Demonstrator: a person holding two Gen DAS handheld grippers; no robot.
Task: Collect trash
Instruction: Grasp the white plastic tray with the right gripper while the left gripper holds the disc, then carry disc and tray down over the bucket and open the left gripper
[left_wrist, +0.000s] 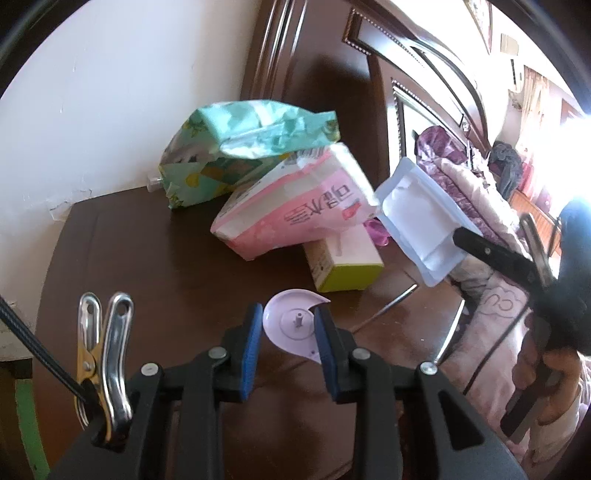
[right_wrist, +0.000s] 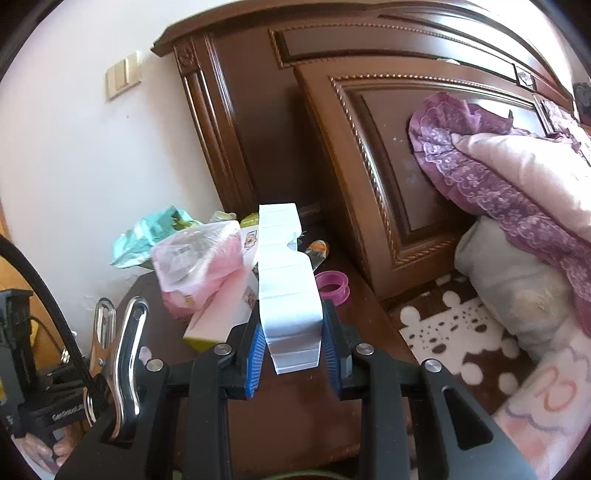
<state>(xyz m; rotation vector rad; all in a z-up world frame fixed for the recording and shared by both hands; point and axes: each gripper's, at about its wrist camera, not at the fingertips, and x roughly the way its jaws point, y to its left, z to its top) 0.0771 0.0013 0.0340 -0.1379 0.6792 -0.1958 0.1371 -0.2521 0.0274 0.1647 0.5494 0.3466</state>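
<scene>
A flat lilac plastic disc (left_wrist: 291, 325) is clamped in the left gripper (left_wrist: 288, 332); a white rectangular paper packet (right_wrist: 290, 295) is pinched in the right gripper (right_wrist: 293, 349), above the dark wooden nightstand (left_wrist: 147, 258).

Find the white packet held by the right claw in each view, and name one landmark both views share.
Left wrist view: the white packet hangs at right of centre, its lower corner pinched by the right claw, above the nightstand's edge.
Right wrist view: the packet stands at centre, rising from between the blue pads.
Shared landmark: the pink tissue pack, left of the packet in both.
</scene>
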